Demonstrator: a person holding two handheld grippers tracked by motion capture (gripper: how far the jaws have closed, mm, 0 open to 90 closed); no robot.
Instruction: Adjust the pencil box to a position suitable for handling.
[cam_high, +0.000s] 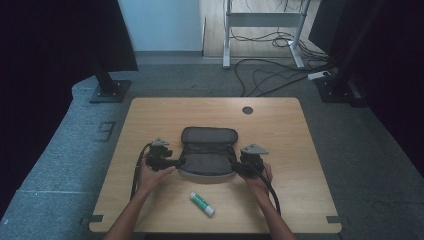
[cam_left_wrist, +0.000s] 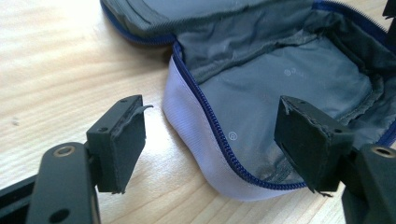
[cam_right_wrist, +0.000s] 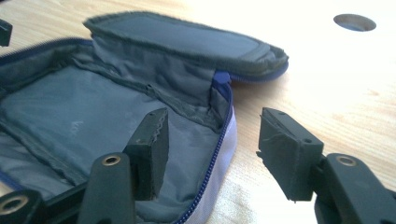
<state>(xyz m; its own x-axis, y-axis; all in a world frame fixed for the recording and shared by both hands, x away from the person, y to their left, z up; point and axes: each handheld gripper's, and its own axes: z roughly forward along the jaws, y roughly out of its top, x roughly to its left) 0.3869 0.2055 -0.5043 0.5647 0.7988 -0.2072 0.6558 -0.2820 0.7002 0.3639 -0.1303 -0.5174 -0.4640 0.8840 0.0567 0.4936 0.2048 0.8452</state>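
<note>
Lying in the middle of the table, the pouch is the landmark here: a grey fabric case with a blue zipper, unzipped, its lid folded back toward the far edge of the table. The inside looks empty, just grey lining (the left gripper view shows a bare floor and a crumpled seam).

The left gripper sits at the pouch's left end. Its jaws stand wide apart, straddling the near left corner, one pad out over the bare wood and the other above the lining; neither presses on the fabric, so it is released. The right gripper mirrors it at the pouch's right end, jaws parted with the zippered rim between them, one pad inside the pouch and one outside; no pad is touching the rim, so it is also let go.

A glue stick (white with a green label) lies on the table on the near side of the pouch, a little toward the right hand and well apart from both grippers.

As a judgement: the opening part looks done, since the zipper is run round and the lid is flat back. What seems left is packing, picking up the glue stick, dropping it inside, then folding the lid over and zipping shut. None of that has begun.
</note>
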